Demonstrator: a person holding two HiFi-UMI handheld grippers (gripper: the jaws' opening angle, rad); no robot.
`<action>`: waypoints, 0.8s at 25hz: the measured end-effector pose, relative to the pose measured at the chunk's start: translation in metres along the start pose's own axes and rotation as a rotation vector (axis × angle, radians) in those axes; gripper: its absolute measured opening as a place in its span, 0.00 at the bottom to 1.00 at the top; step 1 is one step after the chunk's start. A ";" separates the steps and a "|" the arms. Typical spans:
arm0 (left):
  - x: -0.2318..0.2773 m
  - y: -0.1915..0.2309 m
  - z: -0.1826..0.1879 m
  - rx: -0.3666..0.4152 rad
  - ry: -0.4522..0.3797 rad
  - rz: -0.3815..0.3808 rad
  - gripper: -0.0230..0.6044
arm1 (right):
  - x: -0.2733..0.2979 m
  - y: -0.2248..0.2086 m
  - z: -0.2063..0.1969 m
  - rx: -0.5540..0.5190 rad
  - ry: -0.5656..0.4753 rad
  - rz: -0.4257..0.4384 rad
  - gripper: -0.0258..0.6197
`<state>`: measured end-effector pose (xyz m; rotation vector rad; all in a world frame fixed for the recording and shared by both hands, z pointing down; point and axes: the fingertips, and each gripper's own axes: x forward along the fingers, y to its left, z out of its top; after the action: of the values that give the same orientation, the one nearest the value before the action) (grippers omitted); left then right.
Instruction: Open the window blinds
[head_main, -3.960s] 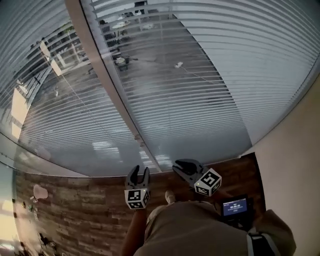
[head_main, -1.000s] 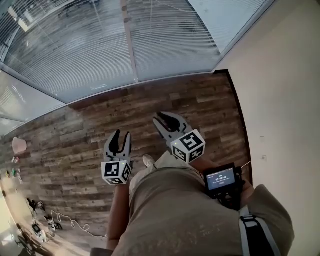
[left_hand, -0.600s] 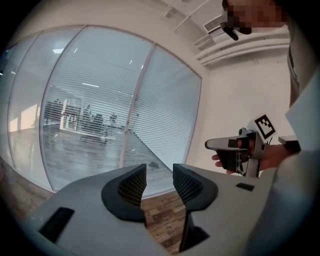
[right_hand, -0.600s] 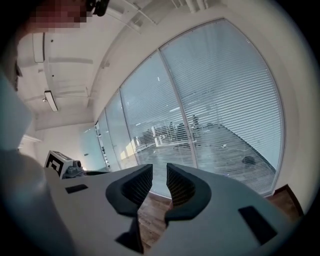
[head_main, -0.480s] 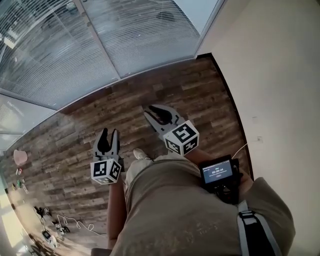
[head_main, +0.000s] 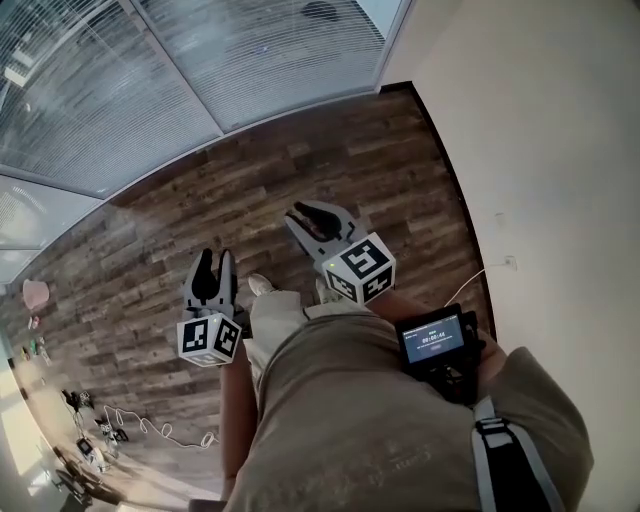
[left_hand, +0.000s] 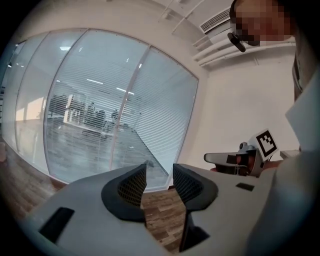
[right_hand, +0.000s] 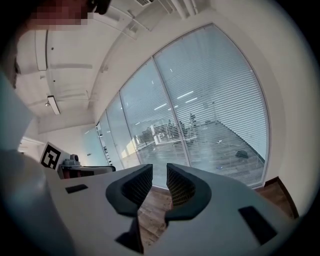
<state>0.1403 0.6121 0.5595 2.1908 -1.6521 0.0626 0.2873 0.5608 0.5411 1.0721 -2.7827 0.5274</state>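
Wood-plank flooring (head_main: 350, 150) lies under both tongs, with a plain cream wall (head_main: 540, 150) off to the right gripper's side. The left gripper (head_main: 216, 256) (left_hand: 160, 170) has its jaws a narrow gap apart with nothing between them. The right gripper (head_main: 315, 220) (right_hand: 159, 170) is the same, empty. Ahead of both tips and well apart from them hang the pale grey horizontal-slat window blinds (head_main: 280, 50) (left_hand: 165, 110) (right_hand: 215, 100), lowered over tall glass panes. The thin slats are probably light and easily bent, so a tilt wand or pull cord is the safer hold. I can make out neither.
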 end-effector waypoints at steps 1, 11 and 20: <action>-0.005 -0.005 -0.007 -0.005 0.005 0.010 0.30 | -0.007 0.000 -0.006 0.005 0.005 0.004 0.16; -0.047 -0.024 -0.024 0.056 0.023 0.023 0.30 | -0.046 0.038 -0.023 0.009 -0.020 0.039 0.16; -0.069 0.021 -0.001 0.071 -0.018 -0.005 0.30 | -0.029 0.078 0.001 -0.062 -0.077 0.000 0.16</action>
<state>0.1003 0.6715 0.5479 2.2543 -1.6779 0.1014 0.2566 0.6321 0.5118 1.1016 -2.8444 0.4050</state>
